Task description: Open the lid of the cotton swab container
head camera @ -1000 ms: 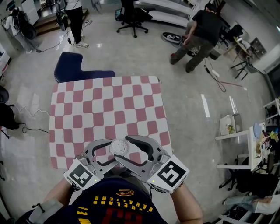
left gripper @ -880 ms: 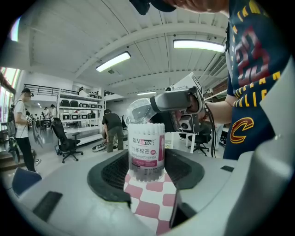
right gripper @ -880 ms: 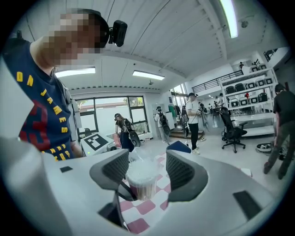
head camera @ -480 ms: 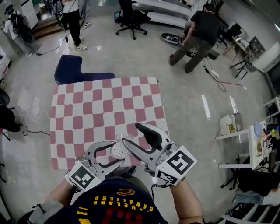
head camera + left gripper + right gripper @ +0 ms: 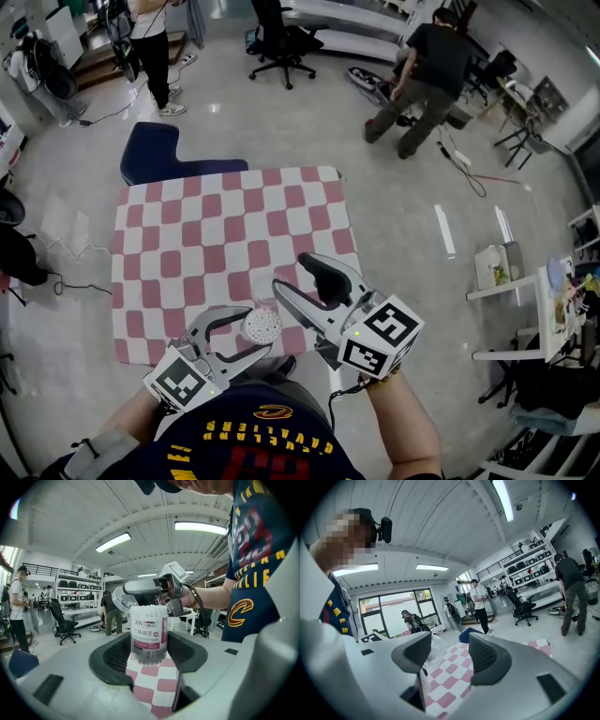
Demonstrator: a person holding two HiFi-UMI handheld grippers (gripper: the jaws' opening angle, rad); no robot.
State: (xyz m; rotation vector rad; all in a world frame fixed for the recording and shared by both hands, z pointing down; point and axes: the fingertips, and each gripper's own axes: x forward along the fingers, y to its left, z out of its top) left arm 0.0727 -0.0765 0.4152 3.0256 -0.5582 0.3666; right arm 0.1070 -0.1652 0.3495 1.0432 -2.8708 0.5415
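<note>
The cotton swab container [image 5: 262,325] is a clear tube with a pink and white label [image 5: 149,632]. It stands upright in my left gripper [image 5: 259,333], which is shut on its lower body [image 5: 149,656]. Its top is uncovered and the white swab tips show. My right gripper [image 5: 289,275] hovers just up and right of it, over the near edge of the checkered table [image 5: 216,225]. It carries the clear round lid [image 5: 121,601], which sits against its left jaw [image 5: 433,646]. The lid is apart from the tube.
A dark blue L-shaped mat [image 5: 155,150] lies on the floor beyond the table. People stand and bend at the back, near an office chair [image 5: 281,37]. White side tables [image 5: 525,281] with clutter are at the right.
Both grippers were closed round the container a second ago. My right gripper has since pulled up and to the right with the lid, and the swab tips are now bare.
</note>
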